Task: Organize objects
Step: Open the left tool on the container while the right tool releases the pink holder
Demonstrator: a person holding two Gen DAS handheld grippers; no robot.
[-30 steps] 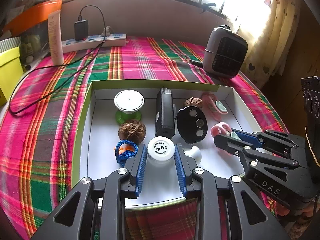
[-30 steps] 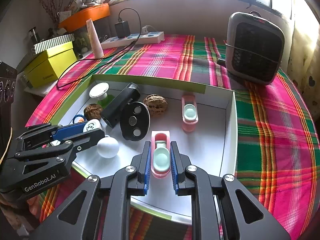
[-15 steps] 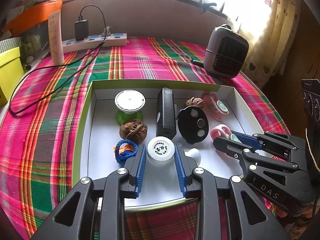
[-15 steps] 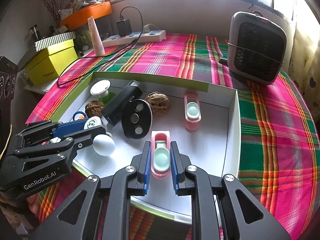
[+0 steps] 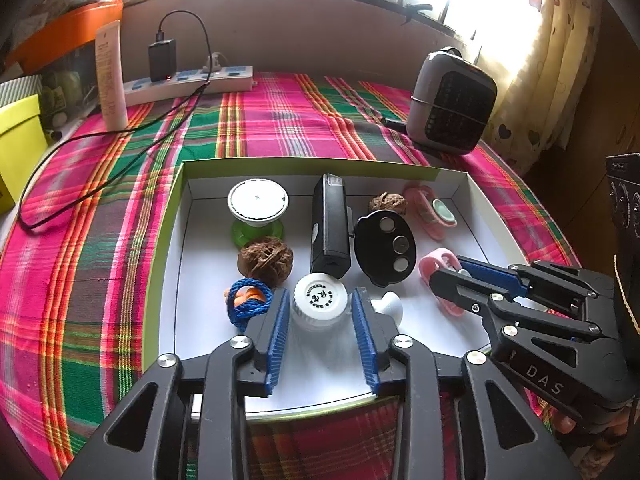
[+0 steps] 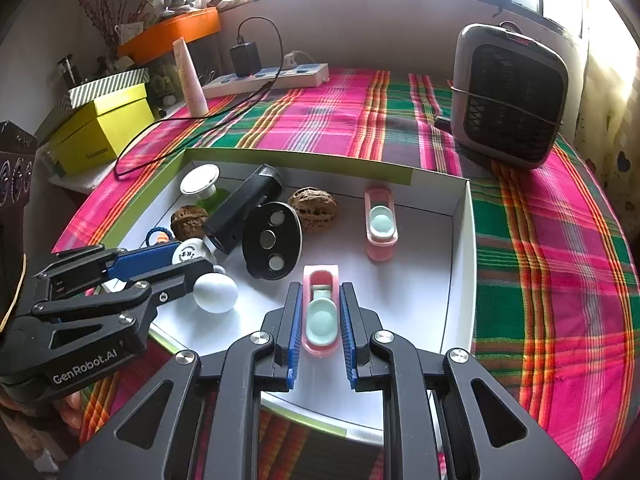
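Observation:
A shallow white box with a green rim [image 5: 168,216] [image 6: 460,248] holds several small things. My left gripper [image 5: 320,300] [image 6: 176,256] is shut on a white round-capped bottle [image 5: 319,300] [image 6: 188,252]. My right gripper [image 6: 320,312] [image 5: 452,276] is shut on a pink clip with a mint pad [image 6: 320,316] [image 5: 434,266]. A second pink clip [image 6: 380,222] [image 5: 430,212] lies at the box's far right. A black oval disc [image 5: 384,248] [image 6: 272,240], a black bar [image 5: 330,224] and two walnuts [image 5: 266,262] [image 6: 314,208] lie between them.
A white-topped green spool [image 5: 258,208], a blue-and-orange cord bundle [image 5: 246,300] and a white knob [image 6: 216,292] are also in the box. A grey heater [image 6: 508,96] stands back right. A power strip [image 5: 188,84], a tube [image 5: 110,76] and a yellow box [image 6: 100,128] stand at the back left.
Both grippers keep their hold. The view has shifted slightly, with the box sitting a little farther away in both wrist views.

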